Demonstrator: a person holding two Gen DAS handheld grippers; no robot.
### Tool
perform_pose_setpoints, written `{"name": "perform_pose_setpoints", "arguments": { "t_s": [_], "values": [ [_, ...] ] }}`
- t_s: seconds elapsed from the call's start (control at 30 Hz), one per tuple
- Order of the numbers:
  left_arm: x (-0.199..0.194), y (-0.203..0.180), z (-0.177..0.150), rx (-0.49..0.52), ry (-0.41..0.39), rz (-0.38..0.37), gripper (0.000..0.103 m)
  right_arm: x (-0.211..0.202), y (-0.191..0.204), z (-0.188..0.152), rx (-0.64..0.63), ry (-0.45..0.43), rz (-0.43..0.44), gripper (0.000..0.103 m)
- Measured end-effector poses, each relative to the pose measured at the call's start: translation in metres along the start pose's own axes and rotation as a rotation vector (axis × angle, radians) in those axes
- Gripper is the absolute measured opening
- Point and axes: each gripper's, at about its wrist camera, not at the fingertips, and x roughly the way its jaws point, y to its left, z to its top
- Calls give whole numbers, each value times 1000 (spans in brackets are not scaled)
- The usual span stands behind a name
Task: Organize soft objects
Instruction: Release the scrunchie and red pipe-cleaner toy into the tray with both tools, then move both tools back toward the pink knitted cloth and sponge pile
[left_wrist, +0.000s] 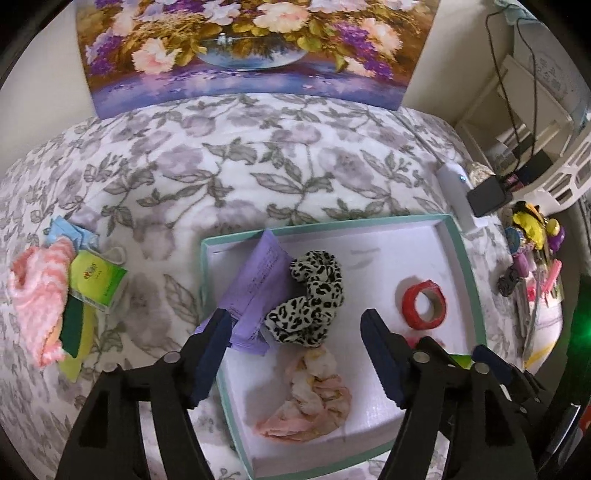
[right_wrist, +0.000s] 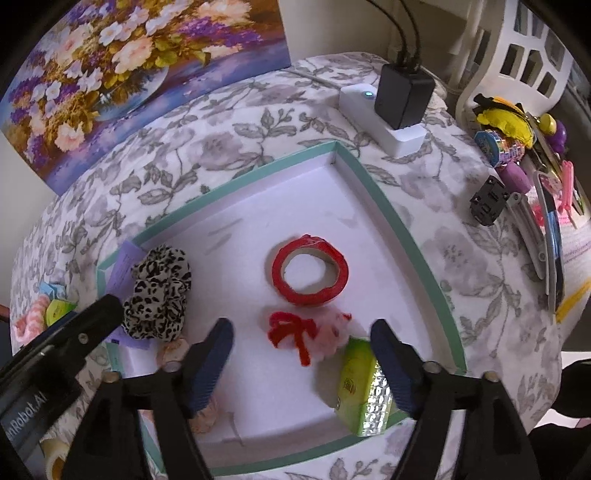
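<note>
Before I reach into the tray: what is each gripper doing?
Left gripper: open, holding nothing, above the pink scrunchie.
Right gripper: open, holding nothing, above the red bow.

Both grippers are pointing steeply downward, side by side. The left gripper (left_wrist: 295, 354) is standing with its jaws spread wide, nothing pressed between its dark blue pads (left_wrist: 212, 354). The right gripper (right_wrist: 301, 363) is likewise gaping, its pads (right_wrist: 207, 365) pressing on nothing. In the right wrist view, the left gripper's black body is showing at the left edge.
</note>
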Motion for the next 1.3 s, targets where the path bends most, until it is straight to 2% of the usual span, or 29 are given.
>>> {"name": "perform_pose_setpoints", "arguments": {
  "t_s": [0.03, 0.07, 0.13, 0.17, 0.23, 0.4, 0.97, 1.3],
  "values": [
    [2, 2, 0, -3, 5, 15, 81, 1, -1, 0, 3, 4, -1, 87],
    [4, 4, 0, -8, 11, 28, 91, 2, -2, 0, 2, 7, -4, 89],
    [9, 10, 0, -26, 25, 48, 94, 3, -2, -1, -4, 11, -13, 96],
    [10, 13, 0, -34, 30, 51, 95, 4, -1, -1, -10, 12, -18, 101],
    [13, 19, -1, -54, 35, 66, 95, 4, -1, -1, -16, 11, -18, 103],
    [16, 30, -1, -83, 35, 104, 95, 5, 2, -2, -33, 7, -22, 103],
    [12, 47, -1, -134, 38, 102, 95, -4, 9, -1, -49, -16, -18, 103],
    [0, 74, -7, -172, 34, 117, 95, -4, 35, -8, -99, -6, -27, 103]
  ]
}}
